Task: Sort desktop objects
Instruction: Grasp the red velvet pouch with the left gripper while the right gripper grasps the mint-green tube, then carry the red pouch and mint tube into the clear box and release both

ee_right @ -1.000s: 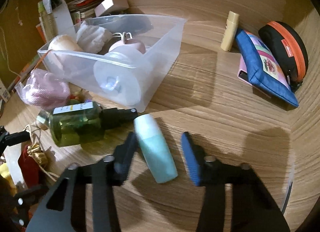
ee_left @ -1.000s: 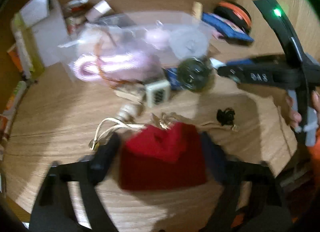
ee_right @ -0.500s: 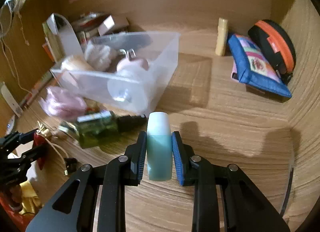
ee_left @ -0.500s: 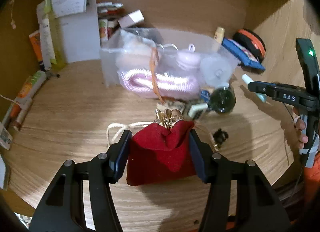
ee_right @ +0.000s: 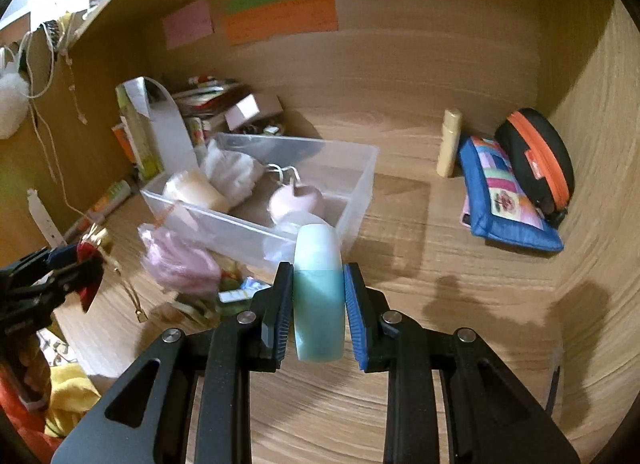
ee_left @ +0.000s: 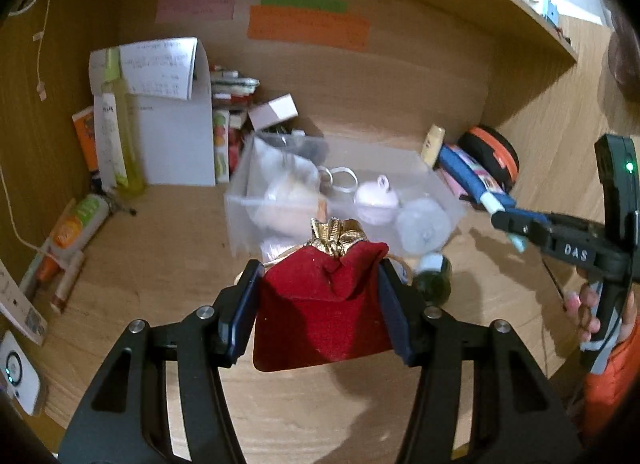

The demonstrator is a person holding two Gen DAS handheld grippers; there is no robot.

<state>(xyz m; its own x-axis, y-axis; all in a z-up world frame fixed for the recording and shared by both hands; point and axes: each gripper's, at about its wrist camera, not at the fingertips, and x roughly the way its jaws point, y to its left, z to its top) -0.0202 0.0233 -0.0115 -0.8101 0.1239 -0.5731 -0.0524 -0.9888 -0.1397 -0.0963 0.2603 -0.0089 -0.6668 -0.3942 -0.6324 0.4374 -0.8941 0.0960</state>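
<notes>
My left gripper (ee_left: 320, 300) is shut on a red velvet pouch (ee_left: 320, 312) with a gold gathered top, held above the desk in front of the clear plastic bin (ee_left: 436, 183). My right gripper (ee_right: 318, 304) is shut on a teal tube with a white cap (ee_right: 319, 296), held above the desk near the bin's (ee_right: 360, 183) near corner. The bin holds a white wad, a cream jar, a pink round thing and a clear cup. The right gripper also shows at the right of the left wrist view (ee_left: 516, 223). The left gripper shows at the left of the right wrist view (ee_right: 80, 268).
A pink bagged bundle (ee_right: 176, 260), a green bottle (ee_left: 434, 280) and small packets lie before the bin. A blue pouch (ee_right: 504, 195), a black-and-orange case (ee_right: 536, 155) and a beige tube (ee_right: 450, 143) sit at the back right. Papers and boxes (ee_left: 168, 123) stand at the back left.
Both grippers closed on their objects and lifted them off the desk: the left on the red pouch, the right on the teal tube. Both views now sit higher and further back.
</notes>
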